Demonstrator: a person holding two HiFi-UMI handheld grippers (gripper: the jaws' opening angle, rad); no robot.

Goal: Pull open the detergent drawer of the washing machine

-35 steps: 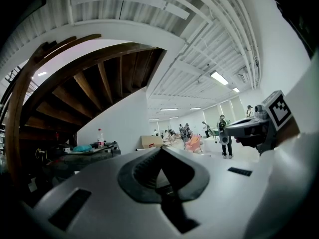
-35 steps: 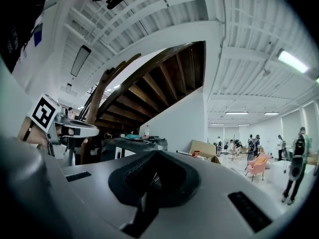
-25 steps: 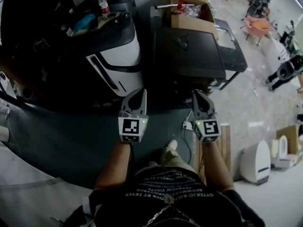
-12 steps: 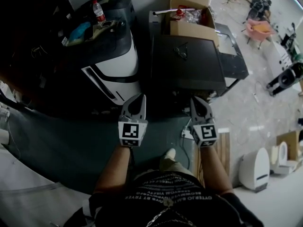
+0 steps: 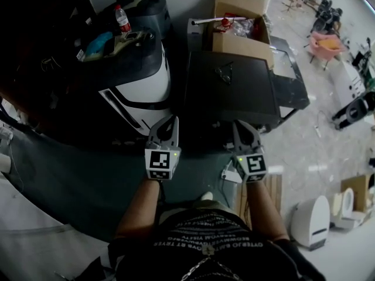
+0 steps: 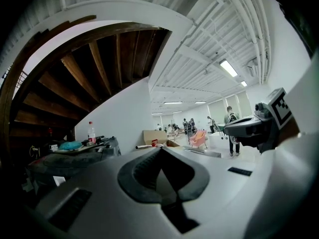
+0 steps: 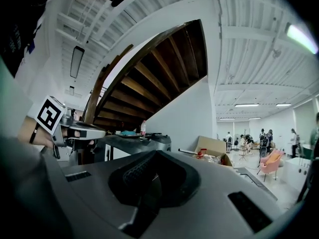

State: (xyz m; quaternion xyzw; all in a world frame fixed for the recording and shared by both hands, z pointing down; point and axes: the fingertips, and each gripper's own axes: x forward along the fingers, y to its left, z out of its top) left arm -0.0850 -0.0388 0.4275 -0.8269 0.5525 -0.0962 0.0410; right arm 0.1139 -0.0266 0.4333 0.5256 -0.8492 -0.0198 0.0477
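Open hall, pale floor (image 5: 310, 139), dark mat (image 5: 82, 174) under my feet, wooden staircase (image 6: 84, 78) overhead in the left gripper view. No detergent drawer shows plainly in any view. Two appliances stand ahead, just beside each other: a white-fronted machine (image 5: 149, 81) with a dark rounded top, ahead-left, and a dark flat-topped box (image 5: 231, 89), ahead-right. Cannot tell for sure which is the washing machine.

The only drawer-like feature is a long dark slot (image 5: 121, 111) on the white front, with its long axis running diagonally from upper left to lower right in the head view. My guess is that's the target or close to it.

Left gripper (image 5: 169, 123) is the nearer one. Its tip points at the white machine's near corner, near but apart, and the slot lies ahead and to its left. Right gripper (image 5: 240, 126) points at the dark box's front edge, not touching. Both grippers are pressed together with nothing between the jaws, side by side, about level.

Coming move, as I judge it: the left one goes forward-left to the slot and has to spread first.

Clutter on the white machine's top: bottle (image 5: 122, 17), teal object (image 5: 99, 41). Cardboard box (image 5: 240, 25) sits behind the dark one. Pink chair (image 5: 328, 40) far back right.
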